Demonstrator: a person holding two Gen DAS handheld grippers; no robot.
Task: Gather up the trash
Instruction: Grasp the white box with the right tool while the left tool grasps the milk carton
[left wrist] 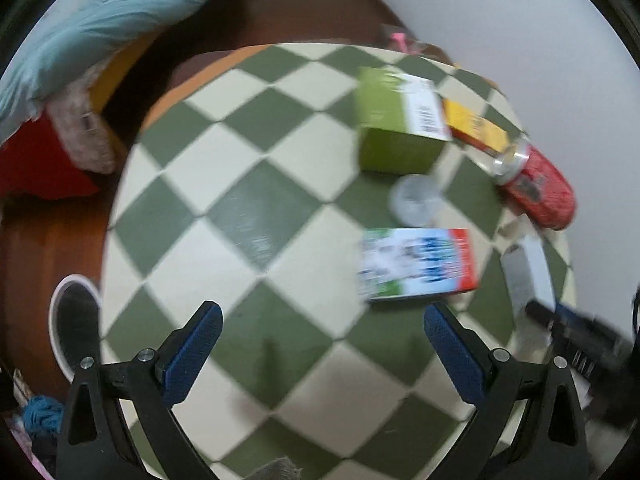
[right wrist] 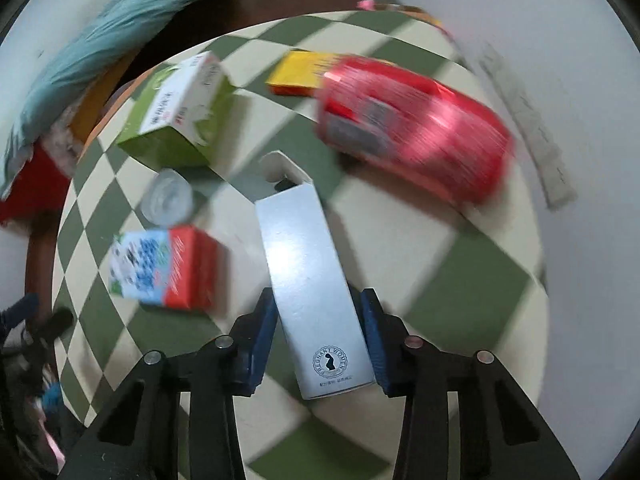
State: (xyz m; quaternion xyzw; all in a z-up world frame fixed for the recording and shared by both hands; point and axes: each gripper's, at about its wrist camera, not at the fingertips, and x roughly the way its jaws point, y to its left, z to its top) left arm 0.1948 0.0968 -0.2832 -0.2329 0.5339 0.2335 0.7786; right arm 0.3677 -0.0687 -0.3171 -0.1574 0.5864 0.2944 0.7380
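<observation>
- Lying on the green-and-cream checked tablecloth [right wrist: 460, 292], a long white cardboard box [right wrist: 316, 280] is pinched between the blue pads of the right gripper [right wrist: 319, 344].
- Nothing is held by the left gripper [left wrist: 322, 346]; it is spread wide above the cloth.
- A red drink can [right wrist: 412, 132] is seen beside the box.

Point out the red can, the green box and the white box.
red can [right wrist: 416, 128], right wrist view, middle of its side.
green box [left wrist: 394, 152], left wrist view, its green front face.
white box [right wrist: 308, 264], right wrist view, its broad top face.
</observation>
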